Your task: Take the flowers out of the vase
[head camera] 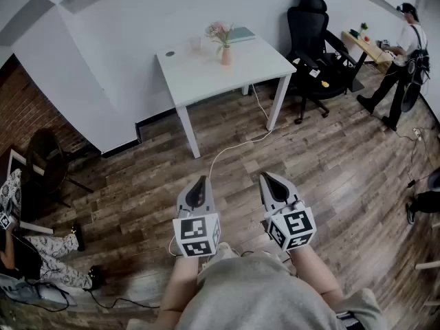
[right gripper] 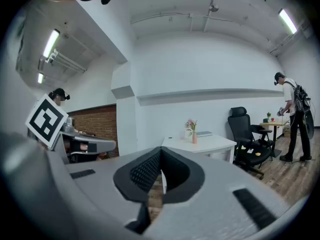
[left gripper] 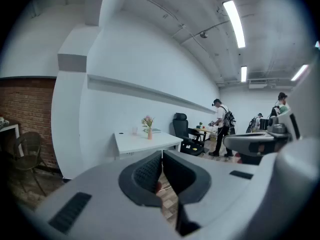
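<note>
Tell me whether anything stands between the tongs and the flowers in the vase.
Nothing visible does. Only wooden floor, crossed by a thin white cable, lies between the left tongs, the right tongs and the white table. The vase with the flowers stands near the table's far edge; the black chair is off to its right.

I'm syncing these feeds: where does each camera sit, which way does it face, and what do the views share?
Head view: on the person's head, facing forward and steeply down at floor and white table; forearms, left gripper, right gripper show.
Left gripper view: on the left gripper, along its shut jaws toward the table; right gripper at right.
Right gripper view: on the right gripper, along its shut jaws toward the table; left gripper at left.
Shared: table, vase, flowers, black chair.
</note>
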